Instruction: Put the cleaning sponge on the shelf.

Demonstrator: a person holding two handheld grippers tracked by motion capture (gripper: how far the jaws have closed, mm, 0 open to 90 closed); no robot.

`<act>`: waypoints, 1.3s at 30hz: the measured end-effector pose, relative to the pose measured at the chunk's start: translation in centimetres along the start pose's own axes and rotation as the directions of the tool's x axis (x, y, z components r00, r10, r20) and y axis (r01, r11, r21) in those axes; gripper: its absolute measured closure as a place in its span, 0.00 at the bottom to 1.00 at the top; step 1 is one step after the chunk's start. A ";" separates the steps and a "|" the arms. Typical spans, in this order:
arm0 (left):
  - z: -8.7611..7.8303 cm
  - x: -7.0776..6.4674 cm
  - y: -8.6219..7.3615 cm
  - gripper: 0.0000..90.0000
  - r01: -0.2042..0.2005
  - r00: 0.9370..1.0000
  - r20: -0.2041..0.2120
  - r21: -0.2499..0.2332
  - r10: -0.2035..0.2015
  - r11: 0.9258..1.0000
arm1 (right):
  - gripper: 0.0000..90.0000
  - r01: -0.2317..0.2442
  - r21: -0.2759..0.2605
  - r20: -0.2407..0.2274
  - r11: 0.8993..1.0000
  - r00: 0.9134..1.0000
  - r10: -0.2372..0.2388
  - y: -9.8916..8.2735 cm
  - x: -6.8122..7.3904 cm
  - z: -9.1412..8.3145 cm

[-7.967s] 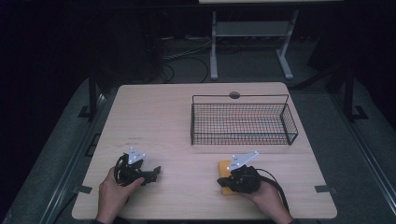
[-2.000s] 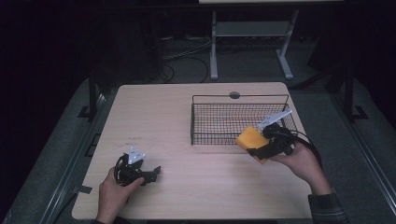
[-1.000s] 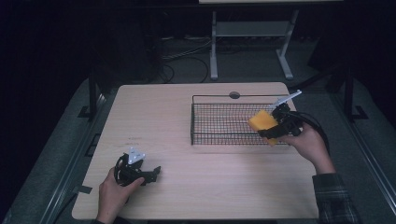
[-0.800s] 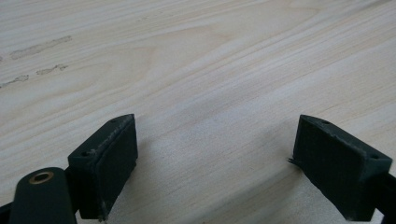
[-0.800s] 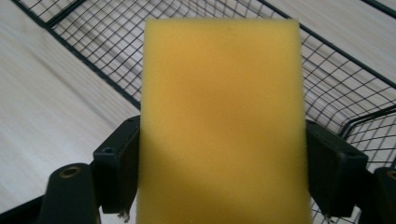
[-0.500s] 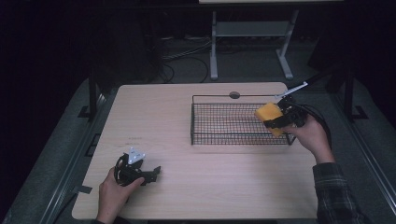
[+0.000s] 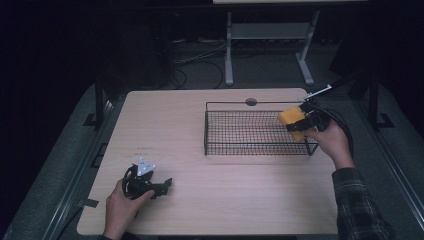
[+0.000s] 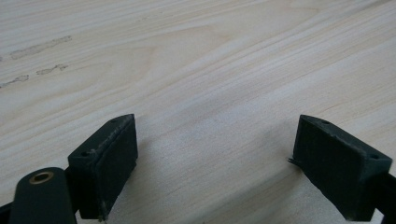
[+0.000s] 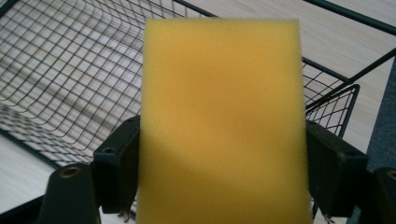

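Observation:
A yellow sponge (image 7: 293,120) hangs over the right end of the black wire basket (image 7: 235,129), held in my right gripper (image 7: 304,123). In the right gripper view the sponge (image 9: 223,126) sits clamped between both black jaws, with the basket's mesh (image 9: 60,79) below and behind it. My left gripper (image 7: 159,186) rests on the table near the front left, in a hand. Its jaws stand wide apart in the left gripper view, and nothing but bare wood (image 8: 205,88) lies between them.
The wooden table (image 7: 165,125) has a round cable hole (image 7: 251,101) at its back edge behind the basket. A white metal stand (image 7: 265,40) and cables lie on the dark floor beyond. Grey padded strips run along both table sides.
My right gripper has carried the sponge from the table's front up and back to the basket's right end, drifting slightly farther right over the last half second. The left gripper has stayed still.

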State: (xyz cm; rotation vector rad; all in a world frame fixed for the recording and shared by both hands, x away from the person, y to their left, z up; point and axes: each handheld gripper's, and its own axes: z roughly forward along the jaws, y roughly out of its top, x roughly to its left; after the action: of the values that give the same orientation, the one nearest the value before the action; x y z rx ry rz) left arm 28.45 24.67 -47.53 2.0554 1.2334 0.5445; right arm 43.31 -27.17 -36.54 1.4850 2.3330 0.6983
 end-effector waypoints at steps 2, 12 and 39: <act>0.0 0.0 0.0 0.14 0.001 1.000 0.001 -0.001 -0.001 1.000 | 0.25 -0.014 0.008 0.011 1.000 1.000 0.014 0.1 -0.2 0.4; 0.0 0.0 0.0 0.14 0.000 1.000 0.000 0.000 0.000 1.000 | 0.25 -0.066 0.025 0.029 0.997 0.997 0.066 0.2 -0.7 1.7; 0.0 0.0 0.0 0.14 0.000 1.000 0.000 0.000 0.000 1.000 | 0.25 -0.092 0.085 0.029 0.992 0.996 0.090 -1.0 -0.7 4.1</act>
State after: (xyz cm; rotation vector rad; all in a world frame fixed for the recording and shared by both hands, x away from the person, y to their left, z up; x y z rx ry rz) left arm 28.45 24.67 -47.54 2.0550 1.2337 0.5441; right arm 44.88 -27.16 -40.54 1.6368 2.3163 0.6045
